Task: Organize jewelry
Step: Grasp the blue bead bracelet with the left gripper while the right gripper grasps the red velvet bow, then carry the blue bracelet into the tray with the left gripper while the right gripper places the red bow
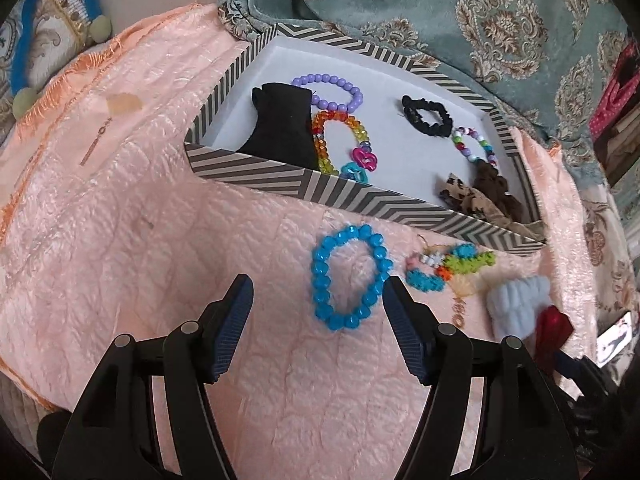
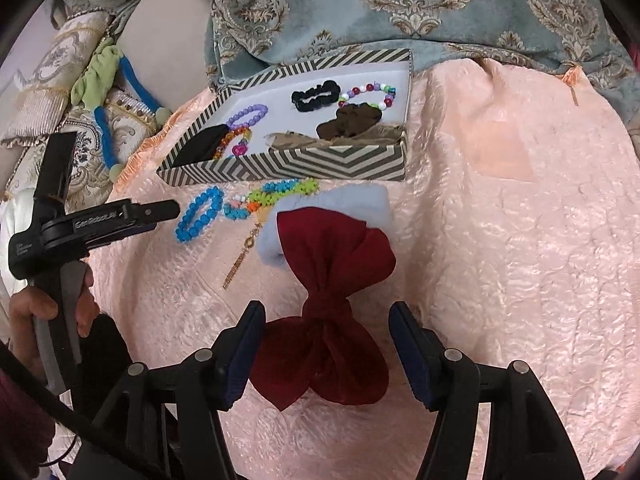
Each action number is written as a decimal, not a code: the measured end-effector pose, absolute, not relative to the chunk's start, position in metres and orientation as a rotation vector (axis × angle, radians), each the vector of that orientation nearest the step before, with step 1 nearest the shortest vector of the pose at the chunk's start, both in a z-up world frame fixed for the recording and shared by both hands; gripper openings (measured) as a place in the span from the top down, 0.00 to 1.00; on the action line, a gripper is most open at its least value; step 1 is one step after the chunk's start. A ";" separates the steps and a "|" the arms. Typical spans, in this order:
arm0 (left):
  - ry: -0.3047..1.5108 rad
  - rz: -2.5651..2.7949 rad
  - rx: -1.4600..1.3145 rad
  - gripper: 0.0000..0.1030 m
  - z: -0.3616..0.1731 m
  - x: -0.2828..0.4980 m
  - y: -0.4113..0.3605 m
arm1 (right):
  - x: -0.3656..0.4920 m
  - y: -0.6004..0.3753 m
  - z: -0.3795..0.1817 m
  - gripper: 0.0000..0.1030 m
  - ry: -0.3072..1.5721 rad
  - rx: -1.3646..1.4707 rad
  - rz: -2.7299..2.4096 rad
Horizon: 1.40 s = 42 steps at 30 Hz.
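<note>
A chevron-striped box on a pink quilt holds several bracelets, a black pouch and scrunchies. In front of it lie a blue bead bracelet, a multicolour bead bracelet, a gold pendant, a pale blue scrunchie and a dark red bow. My left gripper is open, fingertips either side of the blue bracelet's near end, not touching it. My right gripper is open astride the bow's knot, pads off the cloth.
A teal patterned fabric drapes behind the box. Cushions and a blue-green cord lie at the left. A hand grips the left tool's handle. Bare quilt spreads to the right of the bow.
</note>
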<state>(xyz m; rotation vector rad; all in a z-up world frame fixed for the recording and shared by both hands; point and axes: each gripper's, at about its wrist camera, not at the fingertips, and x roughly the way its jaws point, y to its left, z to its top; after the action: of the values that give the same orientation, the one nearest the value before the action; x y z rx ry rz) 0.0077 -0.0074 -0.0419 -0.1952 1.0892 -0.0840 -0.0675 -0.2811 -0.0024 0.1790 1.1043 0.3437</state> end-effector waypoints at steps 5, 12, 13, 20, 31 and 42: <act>1.079 -0.056 -0.174 0.36 -0.053 0.020 -0.011 | -0.066 -0.279 -0.004 0.52 1.091 0.156 0.339; 1.086 -0.073 -0.140 0.89 -0.064 0.030 -0.014 | -0.064 -0.277 -0.011 0.79 1.085 0.148 0.356; 1.087 -0.083 -0.147 0.91 -0.062 0.029 -0.013 | -0.065 -0.277 -0.010 0.80 1.079 0.142 0.358; 1.067 -0.161 -0.183 0.92 -0.037 0.015 -0.006 | -0.071 -0.283 0.021 0.83 1.013 0.151 0.395; 0.970 -0.201 -0.157 0.92 0.023 0.005 -0.005 | -0.054 -0.293 0.050 0.83 0.963 0.217 0.402; 0.928 -0.185 -0.080 0.92 0.044 0.037 -0.021 | -0.007 -0.283 0.057 0.83 0.954 0.183 0.395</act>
<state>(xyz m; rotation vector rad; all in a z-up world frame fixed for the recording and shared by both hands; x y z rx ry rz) 0.0368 -0.0213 0.0444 -0.0803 0.9280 -0.1849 -0.0070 -0.2832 0.0571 0.1834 0.9541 0.3949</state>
